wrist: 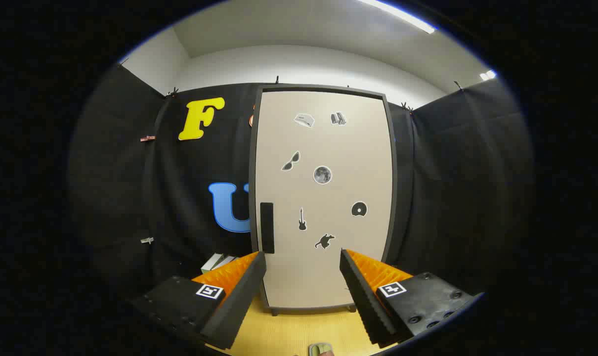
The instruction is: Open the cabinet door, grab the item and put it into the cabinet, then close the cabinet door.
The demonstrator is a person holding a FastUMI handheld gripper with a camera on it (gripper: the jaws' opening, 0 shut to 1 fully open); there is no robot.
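Facing the shut cabinet door (323, 198)

We hold the gripper (303, 258) with its fingers spread wide and empty, just short of the door, which stands upright on the desk (289, 331). Its dark handle (267, 227) sits low on the left edge, just beyond the left finger; stickers (322, 174) dot the panel.

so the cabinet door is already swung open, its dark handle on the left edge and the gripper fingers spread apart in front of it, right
Not quite: the cabinet door is shut, flat in its dark frame, as the gripper view shows. The rest holds: the dark handle sits on the door's left edge, and the gripper is open, its fingers spread apart in front of the door with nothing between them.
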